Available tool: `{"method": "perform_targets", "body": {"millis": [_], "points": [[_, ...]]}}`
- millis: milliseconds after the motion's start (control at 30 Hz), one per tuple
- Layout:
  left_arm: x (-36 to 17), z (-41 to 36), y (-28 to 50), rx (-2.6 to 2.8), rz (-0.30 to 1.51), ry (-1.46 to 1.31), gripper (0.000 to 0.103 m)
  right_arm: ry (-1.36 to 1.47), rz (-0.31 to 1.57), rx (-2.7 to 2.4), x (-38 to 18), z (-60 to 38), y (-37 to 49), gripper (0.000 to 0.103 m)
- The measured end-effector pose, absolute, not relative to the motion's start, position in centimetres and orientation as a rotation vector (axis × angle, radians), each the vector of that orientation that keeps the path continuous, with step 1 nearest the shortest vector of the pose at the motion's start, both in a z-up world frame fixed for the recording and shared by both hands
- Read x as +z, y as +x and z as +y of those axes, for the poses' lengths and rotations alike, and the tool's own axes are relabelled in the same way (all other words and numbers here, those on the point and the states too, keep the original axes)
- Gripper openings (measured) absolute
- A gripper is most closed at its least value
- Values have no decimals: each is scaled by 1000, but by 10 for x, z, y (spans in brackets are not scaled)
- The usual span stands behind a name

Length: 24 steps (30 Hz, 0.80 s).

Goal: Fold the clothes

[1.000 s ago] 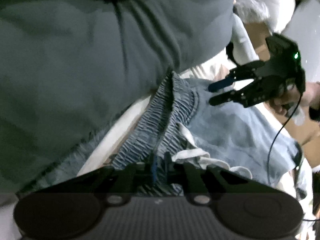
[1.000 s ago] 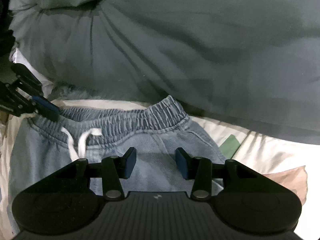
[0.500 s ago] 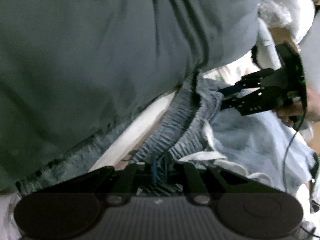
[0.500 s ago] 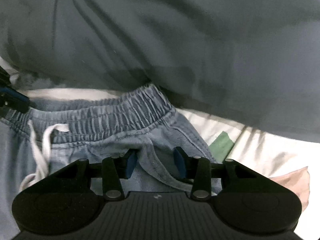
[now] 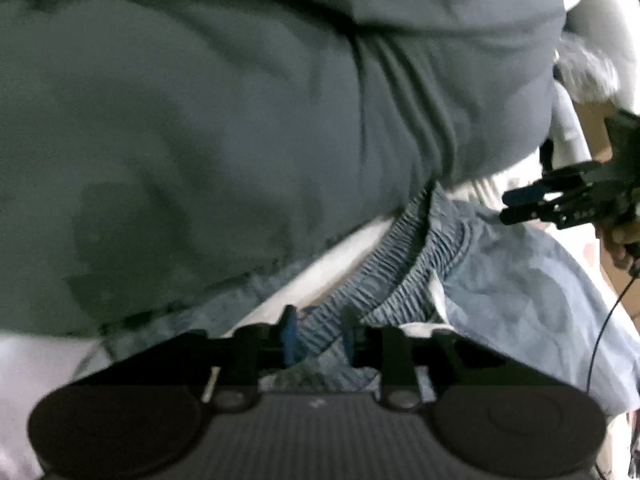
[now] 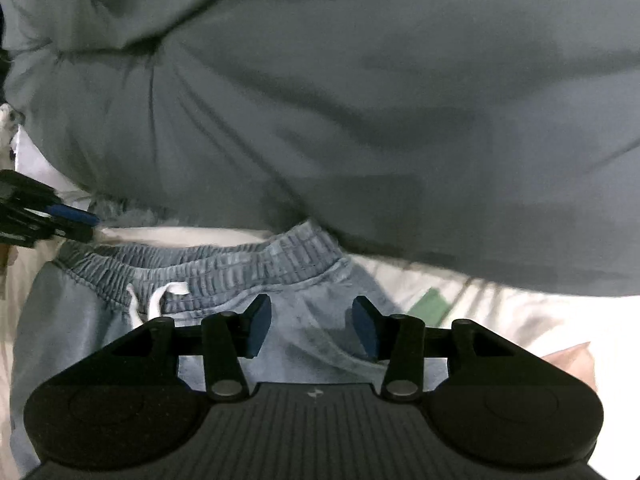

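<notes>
Light blue shorts (image 6: 80, 340) lie flat on white bedding, with an elastic waistband (image 6: 224, 268) and a white drawstring (image 6: 160, 296). My left gripper (image 5: 320, 334) sits at the waistband's (image 5: 404, 264) left end. Its jaws are opening, and the gathered band lies loosely between the blue pads. My right gripper (image 6: 312, 320) hovers just below the waistband's right end, its jaws opening, with only flat cloth under the gap. Each gripper also shows in the other's view: the right gripper (image 5: 505, 207) and the left gripper (image 6: 90, 227).
The person's grey top (image 6: 360, 100) fills the upper half of both views, close over the waistband. White bedding (image 6: 540, 320) with a green patch (image 6: 432, 306) lies to the right. A cardboard box (image 5: 592, 128), a hand (image 5: 620, 240) and a thin black cable (image 5: 600, 340) are at the right edge.
My left gripper's pads, pinched on the waistband before, have parted. The fold of cloth between my right gripper's fingers half a second ago has dropped out, and the shorts lie flatter.
</notes>
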<state>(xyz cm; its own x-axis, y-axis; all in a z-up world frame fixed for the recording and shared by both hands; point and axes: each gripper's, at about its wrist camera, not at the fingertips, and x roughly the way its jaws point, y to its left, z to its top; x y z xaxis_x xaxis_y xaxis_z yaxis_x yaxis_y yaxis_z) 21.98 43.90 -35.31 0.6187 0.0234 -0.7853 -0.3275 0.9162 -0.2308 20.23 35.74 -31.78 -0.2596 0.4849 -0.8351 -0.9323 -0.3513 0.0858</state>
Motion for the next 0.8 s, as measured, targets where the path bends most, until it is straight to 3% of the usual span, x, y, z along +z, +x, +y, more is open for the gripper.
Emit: {"method": "perform_targets", "body": {"millis": [367, 700, 800], "points": [[-362, 444, 141, 436, 935, -524, 42, -956, 721, 1700, -342, 363, 226, 56], [-400, 437, 141, 467, 964, -692, 49, -992, 714, 1717, -363, 377, 208, 57], [-408, 434, 145, 462, 971, -733, 46, -1007, 723, 1715, -370, 380, 206, 57]]}}
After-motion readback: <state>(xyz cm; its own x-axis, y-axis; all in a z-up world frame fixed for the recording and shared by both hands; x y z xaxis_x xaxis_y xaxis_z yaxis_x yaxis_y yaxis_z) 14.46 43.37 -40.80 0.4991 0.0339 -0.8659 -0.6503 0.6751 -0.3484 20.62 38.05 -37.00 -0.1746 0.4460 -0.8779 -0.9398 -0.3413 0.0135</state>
